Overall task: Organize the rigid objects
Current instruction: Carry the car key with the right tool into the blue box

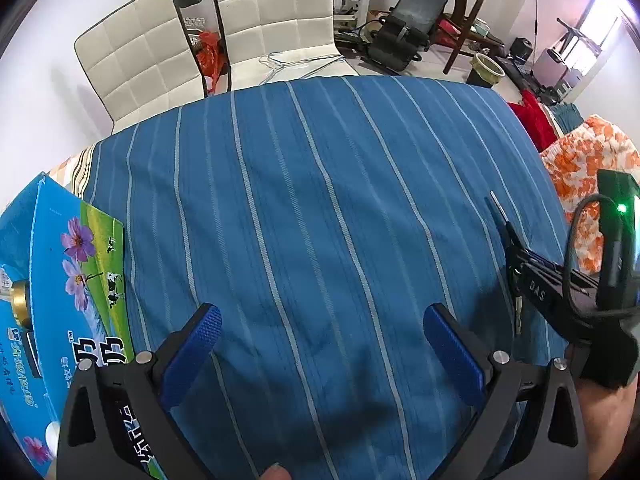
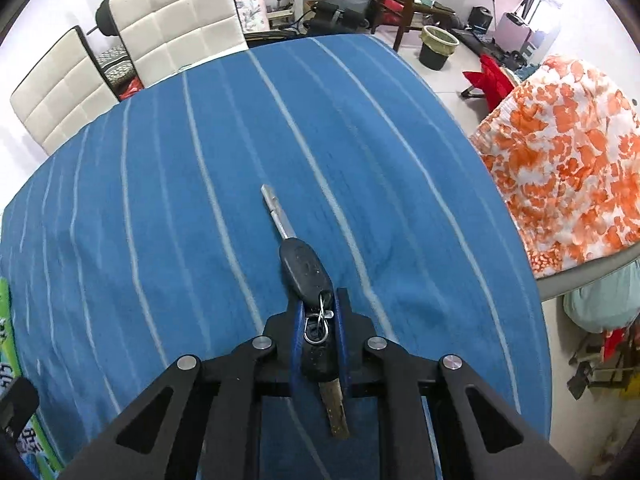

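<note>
The right gripper (image 2: 319,312) is pinched on a car key (image 2: 304,266), its blue pads pressed against both sides of the black fob's rear end where a small metal ring and clip hang. The fob is dark, rounded and scuffed; a silver blade sticks out ahead of it, pointing away over the blue striped tablecloth (image 2: 160,200), and a second, duller key blade trails back between the jaws toward the camera. The left gripper (image 1: 320,344) is spread wide with nothing between its blue ribbed pads, only bare cloth beneath. Just to its left lies a bright blue carton (image 1: 68,280) printed with purple flowers and cows, with a gold-capped item inside at its edge. Nothing on the cloth stands in either gripper's way. Beyond the table are two white padded chairs (image 2: 172,20), a weight bench, a wooden chair, a small bin and an orange-flowered fabric (image 2: 568,160) at the right. Only the left wrist view shows the carton's print and the right gripper from the side, key blade poking out; only the right wrist view shows the fob's ring and the grip itself.
</note>
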A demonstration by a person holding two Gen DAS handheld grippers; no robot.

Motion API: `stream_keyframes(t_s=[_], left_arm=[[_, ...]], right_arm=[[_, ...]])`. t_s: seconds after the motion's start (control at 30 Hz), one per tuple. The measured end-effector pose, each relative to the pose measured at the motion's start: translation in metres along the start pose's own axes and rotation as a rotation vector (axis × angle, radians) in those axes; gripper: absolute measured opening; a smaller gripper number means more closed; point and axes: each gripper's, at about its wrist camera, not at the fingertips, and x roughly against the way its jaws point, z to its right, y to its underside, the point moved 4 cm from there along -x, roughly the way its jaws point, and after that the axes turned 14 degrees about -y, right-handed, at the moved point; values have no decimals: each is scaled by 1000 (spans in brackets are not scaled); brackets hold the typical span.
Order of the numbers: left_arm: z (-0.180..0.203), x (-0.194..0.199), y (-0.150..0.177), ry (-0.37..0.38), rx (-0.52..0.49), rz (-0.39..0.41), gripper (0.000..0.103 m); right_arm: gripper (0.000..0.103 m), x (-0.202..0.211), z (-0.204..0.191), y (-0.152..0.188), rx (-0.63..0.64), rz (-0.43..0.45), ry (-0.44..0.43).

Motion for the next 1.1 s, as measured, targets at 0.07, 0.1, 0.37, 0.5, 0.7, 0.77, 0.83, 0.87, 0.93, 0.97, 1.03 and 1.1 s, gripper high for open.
stream_keyframes(t_s=[0.07, 0.1, 0.37, 0.5, 0.7, 0.77, 0.83, 0.87, 0.93, 0.97, 1.03, 1.1], left_arm=[[1, 4, 1, 4, -5, 8, 103], [2, 5, 1, 4, -8, 12, 103], [9, 24, 15, 16, -36, 48, 103], [5, 38, 23, 25, -48, 59, 103], [-21, 75, 41, -6, -60, 103, 103], [-36, 88, 49, -11, -46, 106, 103], [-50, 99, 57, -24, -29, 113, 103], [-56, 103, 60, -27, -23, 114, 103], [-68, 111, 68, -41, -12, 118, 103], [-78, 115, 73, -47, 1, 117, 103], [-90, 121, 79, -56, 18, 118, 103], [-105, 129, 88, -71, 39, 124, 103]], right_arm=[[15, 6, -2, 7, 0, 12, -11], [15, 9, -1, 10, -4, 19, -21], [15, 55, -9, 31, -13, 79, -138], [15, 82, -25, 44, 6, 96, -194], [15, 122, -55, 70, 27, 93, -286], [7, 137, -66, 75, 38, 99, -311], [6, 151, -79, 83, 38, 97, -343], [6, 157, -86, 87, 43, 94, -357], [6, 171, -104, 96, 60, 100, -376], [6, 177, -112, 100, 68, 108, -389], [5, 185, -126, 106, 83, 113, -405], [5, 196, -140, 109, 95, 124, -426]])
